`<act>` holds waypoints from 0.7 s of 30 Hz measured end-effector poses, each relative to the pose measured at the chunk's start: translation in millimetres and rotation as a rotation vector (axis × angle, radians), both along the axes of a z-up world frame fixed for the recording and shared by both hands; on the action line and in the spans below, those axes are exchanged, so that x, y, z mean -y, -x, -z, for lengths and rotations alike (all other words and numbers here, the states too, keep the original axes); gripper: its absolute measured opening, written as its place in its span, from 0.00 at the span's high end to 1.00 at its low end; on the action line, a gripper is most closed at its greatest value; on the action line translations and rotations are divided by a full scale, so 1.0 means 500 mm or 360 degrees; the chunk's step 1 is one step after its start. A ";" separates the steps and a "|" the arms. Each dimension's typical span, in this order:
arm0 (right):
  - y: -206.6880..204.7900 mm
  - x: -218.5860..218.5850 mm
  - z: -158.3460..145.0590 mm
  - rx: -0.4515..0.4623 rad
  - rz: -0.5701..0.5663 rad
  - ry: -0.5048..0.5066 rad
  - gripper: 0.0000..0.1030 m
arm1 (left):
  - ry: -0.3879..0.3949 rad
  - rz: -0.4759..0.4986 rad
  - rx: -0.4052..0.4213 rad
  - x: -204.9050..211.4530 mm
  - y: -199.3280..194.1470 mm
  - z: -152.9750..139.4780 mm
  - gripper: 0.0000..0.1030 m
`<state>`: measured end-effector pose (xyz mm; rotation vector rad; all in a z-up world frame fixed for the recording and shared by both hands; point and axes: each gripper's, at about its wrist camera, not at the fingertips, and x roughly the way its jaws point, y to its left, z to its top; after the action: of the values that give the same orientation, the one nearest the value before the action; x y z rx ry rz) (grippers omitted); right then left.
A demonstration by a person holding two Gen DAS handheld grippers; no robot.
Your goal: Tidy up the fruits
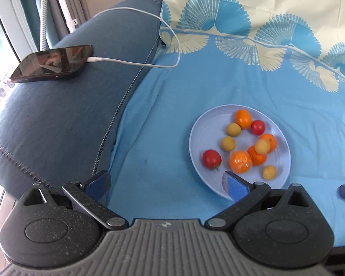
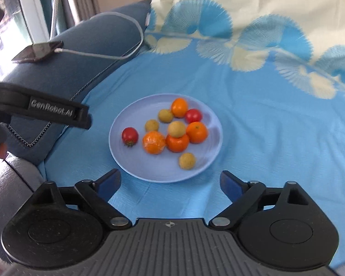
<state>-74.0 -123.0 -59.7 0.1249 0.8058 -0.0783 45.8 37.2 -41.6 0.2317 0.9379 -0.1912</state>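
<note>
1. Nearest in each view, both tools are seen spread wide with nothing between the blue pads: the left gripper [image 1: 166,185] hangs at the lower centre of its frame with its right-hand finger over the near rim of the plate, and the right gripper [image 2: 170,181] is held just short of that rim, at the lower centre of its own frame.

2. The fruits are gathered on a pale lilac plate [image 2: 126,158], smooth, shallow and round, at the middle of the right wrist view.

3. A likely failure is rolling — every piece is a small, glossy sphere, and a nudge from a finger could send one across the slick plate or over its low rim.

4. The plate rests on a soft, wrinkled blue cloth [image 2: 264,138]; it could be tipped or slid by downward pressure on its edge.

5. A yellow fruit [image 2: 176,128] is perched on the orange fruits [image 2: 177,142] — it could be knocked loose if a neighbour is lifted first.

6. The thin-skinned red tomatoes [image 2: 130,135] could be bruised by a hard squeeze.

7. Farther off, at the upper left, a dark glassy phone [image 1: 53,63] and its white cable [image 1: 135,63] lie on a padded, stitched blue cushion [image 1: 57,126], well apart from the plate.
</note>
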 end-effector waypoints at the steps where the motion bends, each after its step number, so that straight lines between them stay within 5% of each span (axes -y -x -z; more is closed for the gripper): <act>1: 0.014 -0.004 -0.009 0.0031 0.0042 0.0023 0.02 | -0.0001 0.0001 0.0005 -0.003 0.014 -0.006 0.00; 21: 0.158 -0.029 -0.102 0.0289 0.0129 0.0149 0.01 | 0.0079 0.0013 0.0072 -0.025 0.136 -0.079 0.00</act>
<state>-152.9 -108.7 -8.6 0.0752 0.6146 -0.1785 -22.4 49.8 -1.9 0.1932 0.8862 -0.2157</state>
